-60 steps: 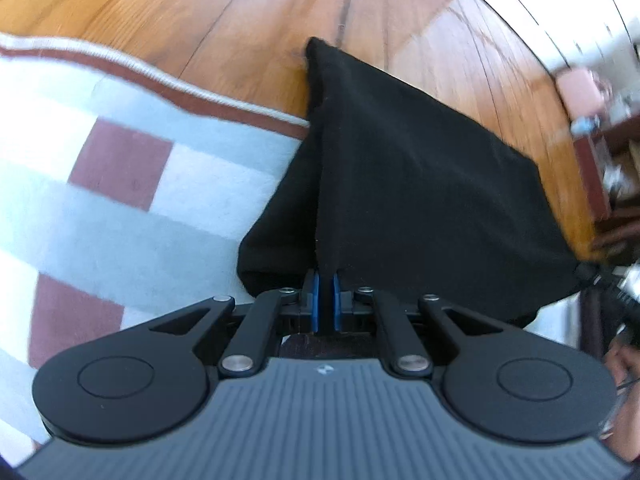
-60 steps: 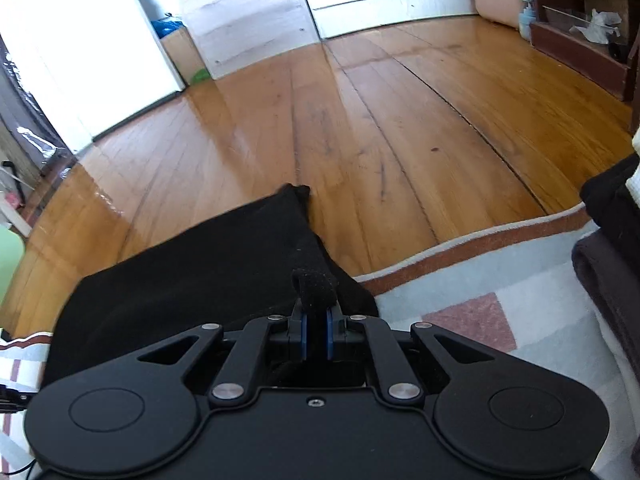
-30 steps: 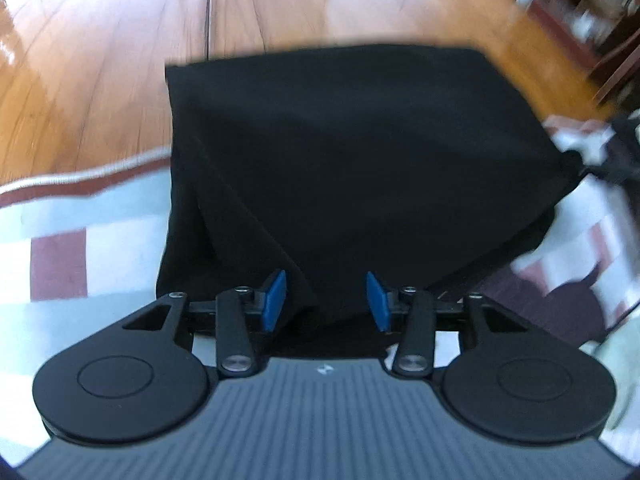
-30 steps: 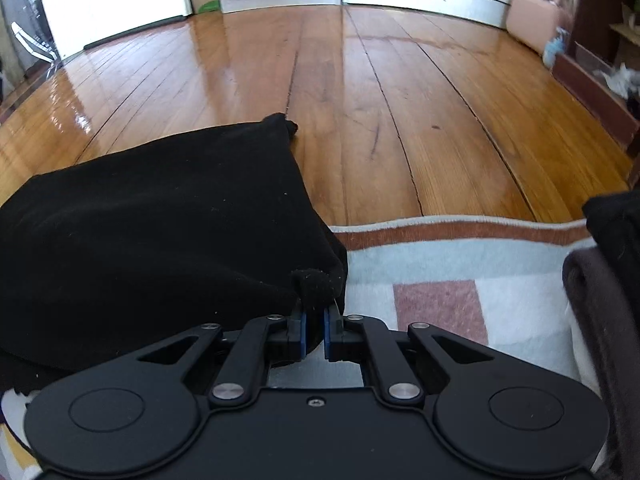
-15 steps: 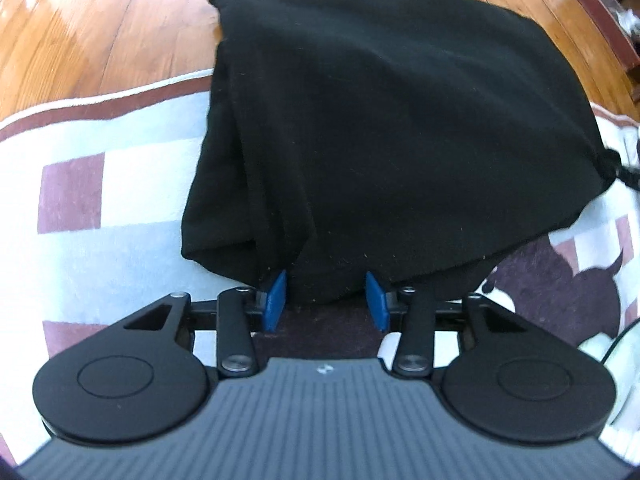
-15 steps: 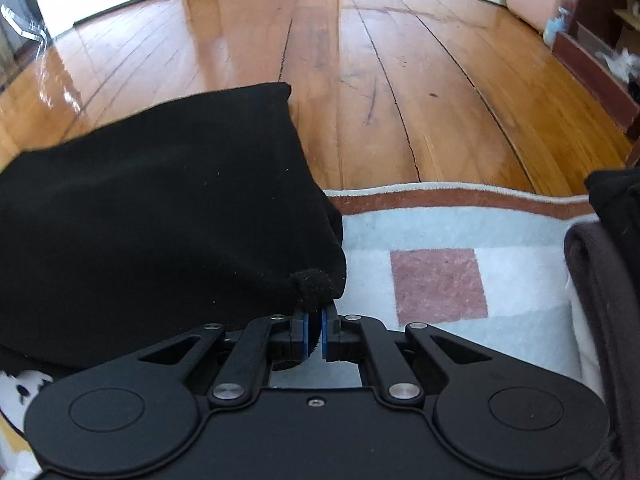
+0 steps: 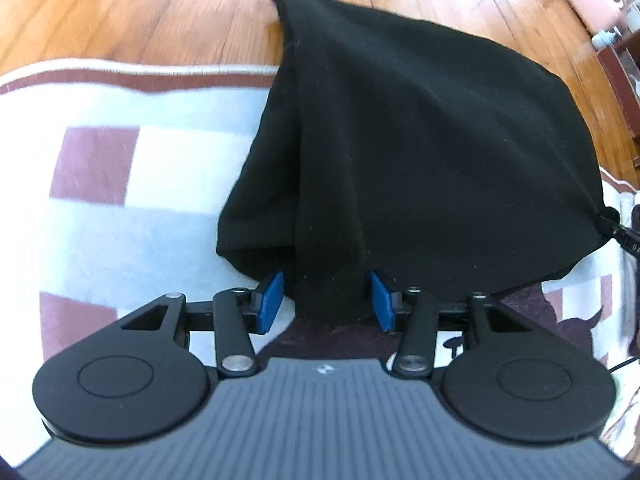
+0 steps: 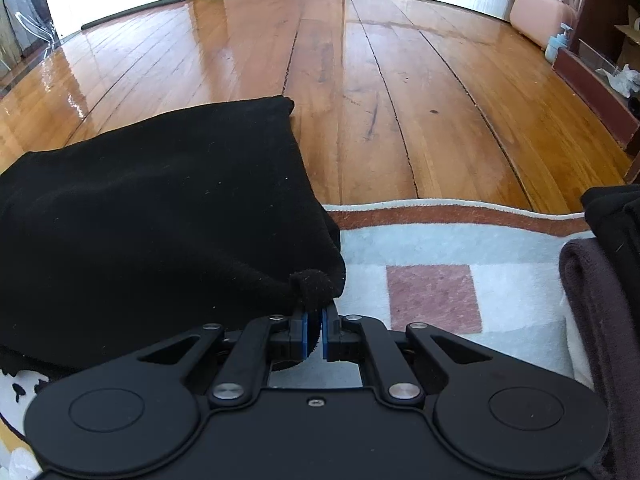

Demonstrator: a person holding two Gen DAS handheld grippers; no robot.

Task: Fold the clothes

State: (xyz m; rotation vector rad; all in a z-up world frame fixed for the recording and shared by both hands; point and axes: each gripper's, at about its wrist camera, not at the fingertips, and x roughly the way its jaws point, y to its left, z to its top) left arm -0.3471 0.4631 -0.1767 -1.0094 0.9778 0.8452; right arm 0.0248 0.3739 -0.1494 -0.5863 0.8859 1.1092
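Wooden floorboards (image 8: 400, 92) are running glossy toward the far wall, where a pink case (image 8: 540, 16) is standing beside a small pump bottle (image 8: 558, 42). Nearer, a pale rug (image 8: 432, 252) with brownish-red squares and a brownish-red border is covering the floor, and a stack of dark folded clothes (image 8: 600, 280) is sitting at its right edge in the right wrist view. Lying across the rug's far edge, half on the bare boards, a black garment (image 7: 420, 140) is resting doubled over, its left side bunched into long soft folds and its top surface smooth. Its near hem is covering part of a darker patterned cloth (image 7: 528, 304) on the rug. The left tool (image 7: 326, 300) is standing over that near hem with a fold of black fabric between its blue pads, its jaws opening and the pads clear of the fabric. The right tool (image 8: 314, 332) is pinching the garment's near right corner, a small knob of fabric bulging above its closed pads.
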